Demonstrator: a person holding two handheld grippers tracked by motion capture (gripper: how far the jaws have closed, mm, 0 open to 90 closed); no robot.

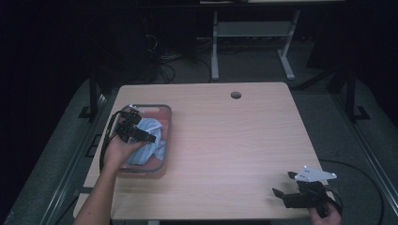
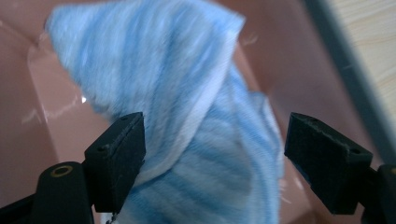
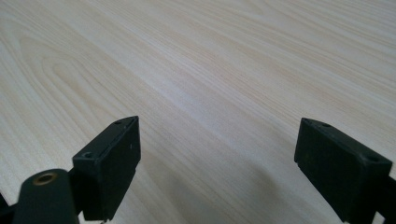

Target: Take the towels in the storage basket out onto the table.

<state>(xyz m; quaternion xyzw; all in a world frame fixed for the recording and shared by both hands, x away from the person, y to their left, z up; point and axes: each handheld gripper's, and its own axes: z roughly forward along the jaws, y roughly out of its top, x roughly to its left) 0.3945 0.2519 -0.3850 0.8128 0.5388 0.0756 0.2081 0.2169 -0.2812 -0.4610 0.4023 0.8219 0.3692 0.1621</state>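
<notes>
A light blue striped cloth (image 1: 156,129) lies bunched in a reddish see-through bin (image 1: 162,165) at the left of the wooden table (image 1: 225,140). My left gripper (image 1: 146,136) reaches into the bin over the cloth. In the left gripper view its jaws stand wide, left gripper (image 2: 215,144) open, with a raised fold of the cloth (image 2: 210,88) between them; the left pad is next to the fabric, the right pad apart from it. The bin's wall (image 2: 289,60) shows behind. My right gripper (image 1: 283,183) hovers open near the table's front right corner, right gripper (image 3: 217,158) with bare tabletop (image 3: 210,56) between its jaws.
A round cable hole (image 1: 236,95) sits near the table's far edge. Beyond the table stand a white desk frame (image 1: 215,47) and loose cables on the dark floor. A cable trails from each gripper.
</notes>
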